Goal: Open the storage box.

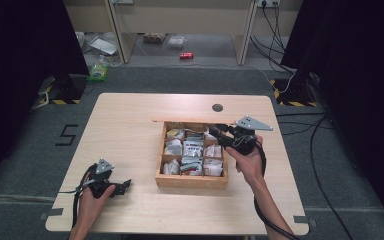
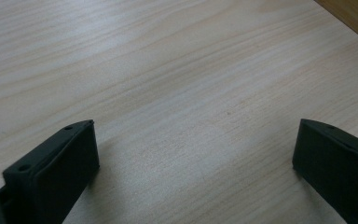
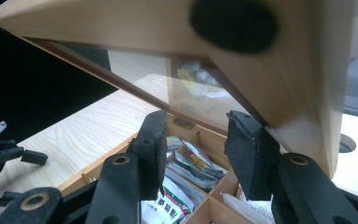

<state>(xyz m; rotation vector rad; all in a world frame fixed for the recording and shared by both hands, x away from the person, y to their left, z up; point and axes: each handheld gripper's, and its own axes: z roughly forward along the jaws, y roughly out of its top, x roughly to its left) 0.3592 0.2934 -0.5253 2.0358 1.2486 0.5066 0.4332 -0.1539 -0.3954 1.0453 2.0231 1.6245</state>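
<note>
A pale wooden tabletop carries a compartmented wooden box right of centre, its glass-paned lid raised on the far edge and, in the right gripper view, hanging tilted over the open compartments. The right tool, held in the person's right hand, reaches across the box's far right corner. In the right gripper view its two black jaws stand partly apart just under the lid's wooden frame, one jaw against the frame's lower edge and nothing pinched between them: the lid looks propped or pushed, not gripped. The left tool rests well apart on the near left of the tabletop, jaws spread wide over bare wood in the left gripper view, holding nothing.

The likely risk is that the lid slips off the single jaw bearing on it and drops, slamming shut on the tool or jarring the glass. With the left tool far off, nothing steadies the box, so a sideways push could also skid it across the tabletop.

Packets fill the compartments, white with printed labels. One in the right gripper view shows dark characters on white, too blurred to read. A figure resembling a 5 is marked on the floor to the left.
</note>
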